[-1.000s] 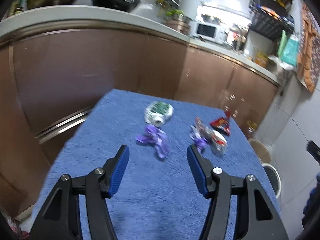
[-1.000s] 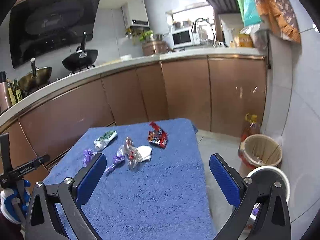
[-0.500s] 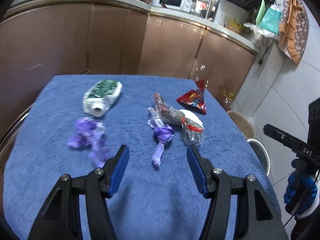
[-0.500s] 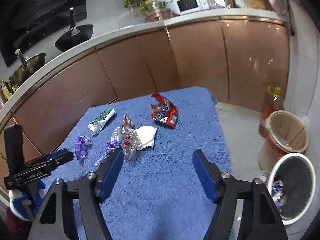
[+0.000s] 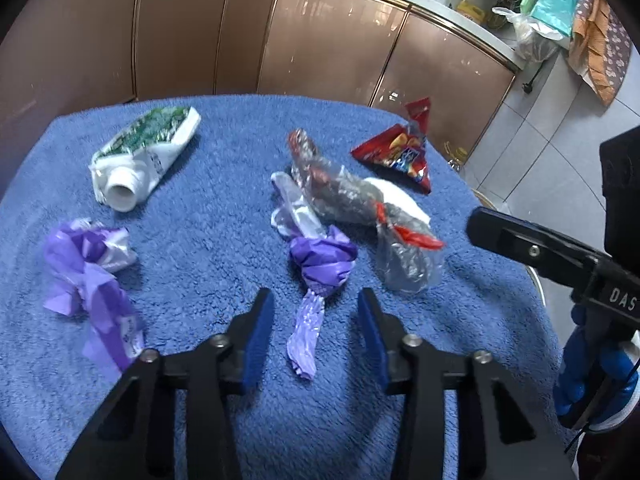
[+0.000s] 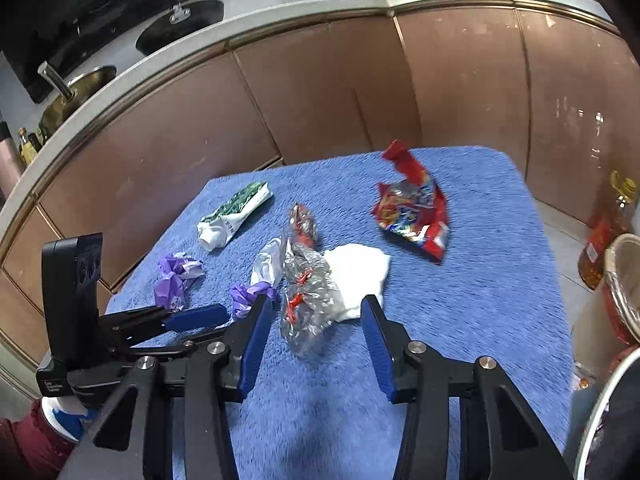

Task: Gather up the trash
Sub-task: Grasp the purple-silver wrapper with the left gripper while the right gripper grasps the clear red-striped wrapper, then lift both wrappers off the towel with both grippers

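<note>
Trash lies on a blue towel-covered table (image 5: 208, 240). My left gripper (image 5: 316, 312) is open, low over the table, its jaws on either side of a twisted purple wrapper (image 5: 320, 268). A second purple wrapper (image 5: 86, 268) lies to the left, a white and green tube (image 5: 144, 152) beyond it. My right gripper (image 6: 316, 320) is open, its jaws around the near end of a clear crinkled wrapper (image 6: 308, 292). A white tissue (image 6: 356, 276) and a red snack bag (image 6: 412, 212) lie beyond. The left gripper also shows in the right wrist view (image 6: 192, 320).
Brown kitchen cabinets (image 6: 320, 92) curve behind the table. A tan waste bin (image 6: 624, 280) and an oil bottle (image 6: 608, 228) stand on the floor to the right of the table. The table's right edge (image 6: 556, 280) drops to a tiled floor.
Both grippers have moved forward and down toward the trash. The left one now straddles the twisted purple wrapper, the right one the clear wrapper. The right gripper's jaws have narrowed.
</note>
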{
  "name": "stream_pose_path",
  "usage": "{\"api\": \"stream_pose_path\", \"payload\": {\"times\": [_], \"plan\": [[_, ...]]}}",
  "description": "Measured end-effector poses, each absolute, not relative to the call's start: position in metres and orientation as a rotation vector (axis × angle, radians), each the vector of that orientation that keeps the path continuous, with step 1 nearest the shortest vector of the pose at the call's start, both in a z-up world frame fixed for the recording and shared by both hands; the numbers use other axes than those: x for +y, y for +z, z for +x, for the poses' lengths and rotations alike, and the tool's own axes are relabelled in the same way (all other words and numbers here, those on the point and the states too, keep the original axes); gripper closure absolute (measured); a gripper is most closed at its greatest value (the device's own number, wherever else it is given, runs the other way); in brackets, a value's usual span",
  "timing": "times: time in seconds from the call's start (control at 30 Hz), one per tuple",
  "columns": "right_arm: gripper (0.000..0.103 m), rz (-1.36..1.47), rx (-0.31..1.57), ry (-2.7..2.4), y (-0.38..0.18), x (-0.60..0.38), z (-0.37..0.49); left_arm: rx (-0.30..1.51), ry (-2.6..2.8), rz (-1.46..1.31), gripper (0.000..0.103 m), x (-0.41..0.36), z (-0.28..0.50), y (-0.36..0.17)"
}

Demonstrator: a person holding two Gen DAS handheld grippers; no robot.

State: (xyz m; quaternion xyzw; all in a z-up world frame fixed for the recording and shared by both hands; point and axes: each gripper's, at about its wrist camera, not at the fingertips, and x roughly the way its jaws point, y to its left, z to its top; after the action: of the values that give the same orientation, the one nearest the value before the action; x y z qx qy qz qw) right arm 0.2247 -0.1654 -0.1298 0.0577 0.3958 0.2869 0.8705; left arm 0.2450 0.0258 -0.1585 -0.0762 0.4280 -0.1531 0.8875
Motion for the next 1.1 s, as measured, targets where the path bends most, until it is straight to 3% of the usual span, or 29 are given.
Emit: {"api": "stream_pose_path", "payload": {"times": [0.37, 0.57, 0.83, 1.1], "plan": [[0.068, 0.025, 0.877, 0.610, -0.147, -0.133, 0.246, 0.868, -0.315, -0.197, 0.084, 0.033, 0.242, -0.163], [0.079, -0.015, 0.915, 0.593, -0.158, -0.125, 0.250, 0.867, -0.319, -0.218, 0.092, 0.038, 0.240, -0.164], [0.093, -0.084, 0.935, 0.574, -0.161, -0.115, 0.250, 0.847, -0.293, -0.220, 0.095, 0.048, 0.232, -0.163], [0.097, -0.116, 0.897, 0.566, -0.147, -0.107, 0.237, 0.799, -0.262, -0.222, 0.095, 0.050, 0.212, -0.153]]}}
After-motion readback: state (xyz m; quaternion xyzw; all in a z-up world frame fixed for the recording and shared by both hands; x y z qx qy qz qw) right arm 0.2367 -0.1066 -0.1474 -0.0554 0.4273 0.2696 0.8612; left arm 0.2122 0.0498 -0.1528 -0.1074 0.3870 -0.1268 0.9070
